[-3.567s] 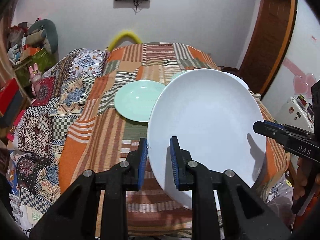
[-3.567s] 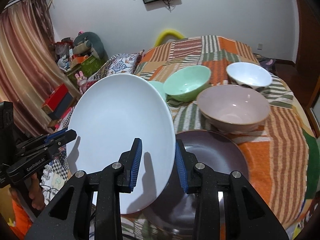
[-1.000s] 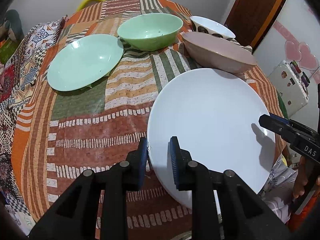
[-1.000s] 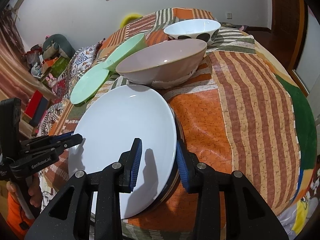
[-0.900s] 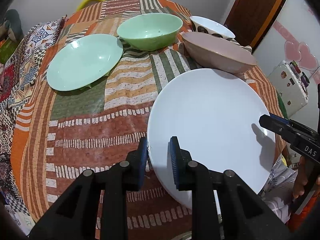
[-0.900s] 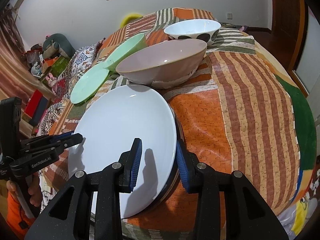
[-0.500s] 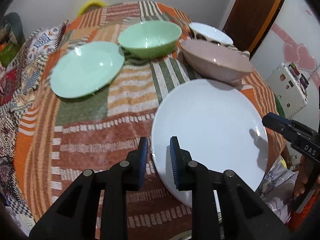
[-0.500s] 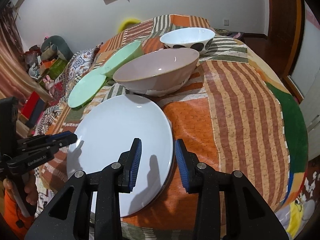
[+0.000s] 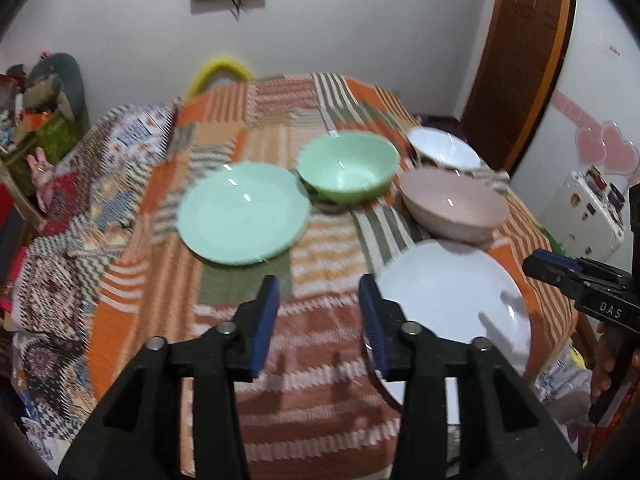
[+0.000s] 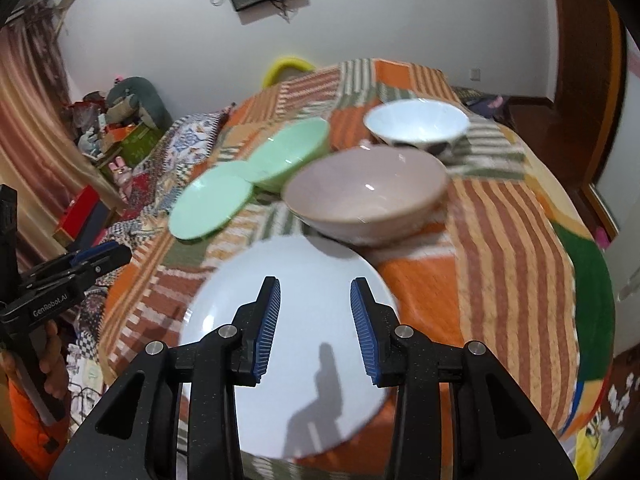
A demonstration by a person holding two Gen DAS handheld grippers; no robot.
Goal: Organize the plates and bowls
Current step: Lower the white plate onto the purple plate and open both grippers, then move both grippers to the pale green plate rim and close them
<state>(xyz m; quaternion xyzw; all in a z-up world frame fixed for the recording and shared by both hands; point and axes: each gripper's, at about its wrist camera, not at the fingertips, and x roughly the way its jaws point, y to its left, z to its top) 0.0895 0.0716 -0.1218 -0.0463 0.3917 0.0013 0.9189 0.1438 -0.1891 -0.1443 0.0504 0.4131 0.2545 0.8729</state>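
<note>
Orange and brown striped cloth [image 9: 320, 336] covers the bench. At its near edge lies the white plate [image 10: 304, 320]; behind it stand the pink bowl [image 10: 366, 196], the green plate [image 9: 242, 218], the green bowl [image 9: 348, 174] and the white bowl [image 10: 416, 124]. The left gripper [image 9: 318, 320] is opening — nothing sits between its jaws. The right gripper [image 10: 315, 326] is spread above the white plate, not touching it.
</note>
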